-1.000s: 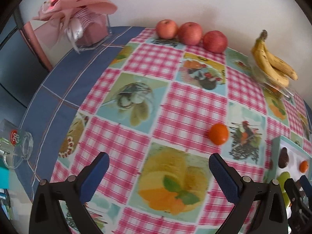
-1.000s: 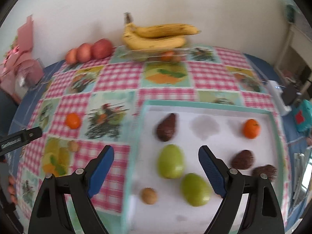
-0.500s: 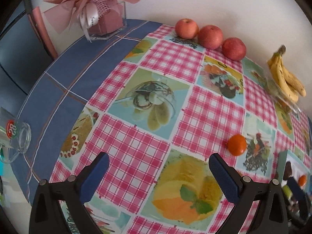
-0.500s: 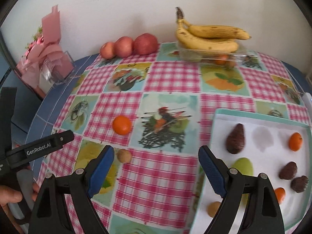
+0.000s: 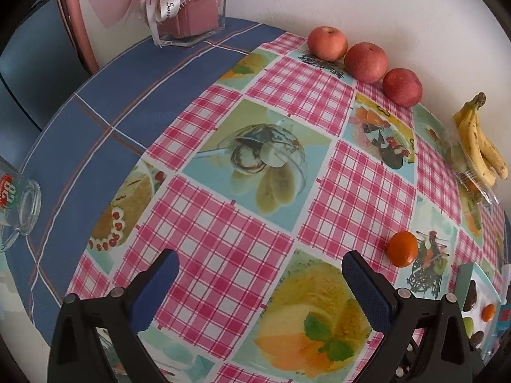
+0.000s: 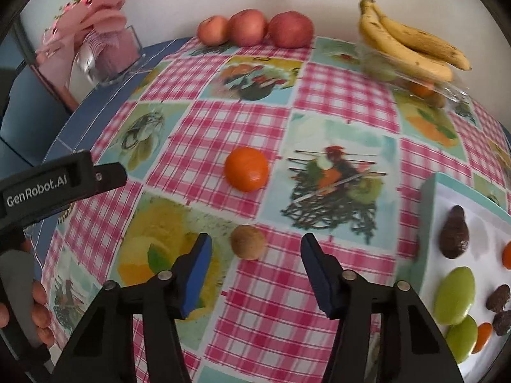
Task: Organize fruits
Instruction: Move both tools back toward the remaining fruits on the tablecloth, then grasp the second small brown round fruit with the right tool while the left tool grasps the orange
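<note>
An orange tangerine [image 6: 246, 173] lies loose on the checked tablecloth, with a small brown kiwi [image 6: 248, 242] just in front of it. My right gripper [image 6: 255, 263] is open and empty, its jaws standing either side of the kiwi, a little short of it. The white tray [image 6: 428, 210] at the right holds green mangoes [image 6: 454, 290], a dark avocado [image 6: 454, 232], small orange and brown fruits. My left gripper [image 5: 260, 282] is open and empty over the cloth; the tangerine [image 5: 402, 248] lies to its right. The left gripper's body [image 6: 48, 182] shows at the right wrist view's left edge.
Three red apples [image 6: 255, 28] line the far edge by the wall. Bananas [image 6: 412, 48] rest on a clear fruit container [image 6: 424, 84] at the back right. A pink gift box [image 5: 188, 6] stands at the back left. A glass mug [image 5: 19, 204] sits at the left edge.
My right gripper swung left from over the tray to the loose kiwi and tangerine and moved closer to them. My left gripper turned left, so the tray slid to its view's right edge.
</note>
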### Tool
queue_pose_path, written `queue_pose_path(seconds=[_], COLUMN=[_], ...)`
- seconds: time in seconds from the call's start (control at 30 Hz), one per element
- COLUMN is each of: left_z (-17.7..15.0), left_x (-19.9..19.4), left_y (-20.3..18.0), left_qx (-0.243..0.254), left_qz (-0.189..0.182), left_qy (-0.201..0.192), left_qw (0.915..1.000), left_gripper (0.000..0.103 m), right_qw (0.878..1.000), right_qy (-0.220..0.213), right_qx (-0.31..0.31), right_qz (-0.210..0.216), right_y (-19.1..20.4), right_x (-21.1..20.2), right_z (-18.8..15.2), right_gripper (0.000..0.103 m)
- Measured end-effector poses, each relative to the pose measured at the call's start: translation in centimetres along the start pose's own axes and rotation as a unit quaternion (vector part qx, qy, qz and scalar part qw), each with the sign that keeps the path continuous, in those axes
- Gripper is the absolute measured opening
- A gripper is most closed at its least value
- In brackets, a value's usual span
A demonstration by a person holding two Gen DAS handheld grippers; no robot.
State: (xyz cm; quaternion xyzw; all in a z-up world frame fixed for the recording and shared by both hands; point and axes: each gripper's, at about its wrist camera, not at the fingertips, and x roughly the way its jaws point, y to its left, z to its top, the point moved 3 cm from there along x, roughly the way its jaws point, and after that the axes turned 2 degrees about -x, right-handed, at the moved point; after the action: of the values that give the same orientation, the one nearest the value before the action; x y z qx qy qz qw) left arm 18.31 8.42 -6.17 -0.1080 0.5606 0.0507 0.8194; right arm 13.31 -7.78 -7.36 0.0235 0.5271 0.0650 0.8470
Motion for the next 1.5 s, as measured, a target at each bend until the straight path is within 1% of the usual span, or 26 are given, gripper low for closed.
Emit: queue_pose_path(seconds=[0.03,0.1,0.17,0.23,0.33,0.4,0.5,0.6,0.73,0.8,0.93,1.07,1.13,1.17,1.2,1.23,1.27,1.33,1.4,1.5], left_z=[0.0,-0.1,-0.1,-0.2,-0.3,-0.3,-0.4,-0.5,-0.7,-0.8,-0.9,-0.6,-0.4,-0.3,-0.3,-0.2,-0.3,-0.3,-0.4,-0.4], left_x=[0.1,0.3,0.5,0.6,0.8,0.8,1.1,1.4,1.5,1.7,1.8,1.5,1.8,1.9,2.0,2.1,2.2,2.3,2.3,2.3], left_y=[-0.1,-0.4,-0.5,-0.6,-0.7,-0.8,-1.0,-1.4,-2.0,-2.3,-3.0,-3.8,-4.3,-4.6,-5.0,-5.5,-6.0,-6.9,-7.8,-9.3], left_qx=[0.001,0.004,0.006,0.007,0.007,0.006,0.007,0.008,0.007,0.007,0.016,0.012,0.006,0.003,0.003,0.006,0.011,0.024,0.034,0.048], left_qz=[0.0,-0.001,-0.001,-0.001,-0.003,-0.006,-0.008,-0.012,-0.027,-0.028,-0.03,-0.036,-0.052,-0.063,-0.076,-0.087,-0.092,-0.099,-0.113,-0.127], left_qy=[0.001,0.005,0.007,0.01,0.014,0.017,0.021,0.028,0.035,0.039,0.037,0.028,0.027,0.028,0.029,0.031,0.031,0.03,0.029,0.024], left_qw=[1.0,1.0,1.0,0.9999,0.9999,0.9998,0.9997,0.9995,0.999,0.9988,0.9987,0.9989,0.9983,0.9976,0.9967,0.9957,0.9952,0.9943,0.9926,0.9904], left_gripper=[0.103,0.103,0.103,0.103,0.103,0.103,0.103,0.103,0.103,0.103,0.103,0.102,0.101,0.099,0.093,0.09,0.086,0.083,0.075,0.073], right_qw=[1.0,1.0,1.0,1.0,1.0,1.0,1.0,1.0,0.999,0.999,0.998,0.997,0.996,0.995,0.995,0.995,0.995,0.995,0.994,0.994], right_qy=[0.002,0.007,0.013,0.016,0.015,0.014,0.012,0.01,0.008,0.007,0.003,-0.007,-0.012,-0.014,-0.016,-0.019,-0.021,-0.024,-0.027,-0.032], right_qx=[-0.002,-0.005,-0.008,-0.008,-0.006,-0.008,-0.002,0.005,0.031,0.041,0.067,0.082,0.092,0.095,0.097,0.098,0.099,0.1,0.104,0.108], right_qz=[0.002,0.001,-0.005,-0.002,0.001,0.004,0.009,0.002,-0.009,-0.012,-0.011,-0.01,-0.005,-0.004,-0.004,-0.004,-0.004,-0.003,-0.003,-0.001], right_y=[0.2,0.3,0.4,0.4,0.3,0.3,0.2,-0.7,-2.8,-3.7,-5.8,-7.4,-7.9,-8.1,-8.3,-8.5,-8.6,-8.9,-9.1,-9.5], right_x=[0.2,0.6,1.0,1.2,1.4,1.5,1.5,1.4,1.1,1.0,0.3,-0.7,-1.2,-1.4,-1.7,-2.0,-2.2,-2.5,-2.8,-3.2], right_z=[0.0,-0.1,-0.1,-0.2,-0.2,-0.1,-0.1,0.0,-0.1,-0.1,-0.2,0.0,0.1,0.1,0.2,0.2,0.2,0.3,0.3,0.2], right_gripper=[0.049,0.043,0.042,0.033,0.03,0.027,0.027,0.026,0.026,0.026,0.026,0.026,0.026,0.026,0.026,0.026,0.026,0.026,0.026,0.026])
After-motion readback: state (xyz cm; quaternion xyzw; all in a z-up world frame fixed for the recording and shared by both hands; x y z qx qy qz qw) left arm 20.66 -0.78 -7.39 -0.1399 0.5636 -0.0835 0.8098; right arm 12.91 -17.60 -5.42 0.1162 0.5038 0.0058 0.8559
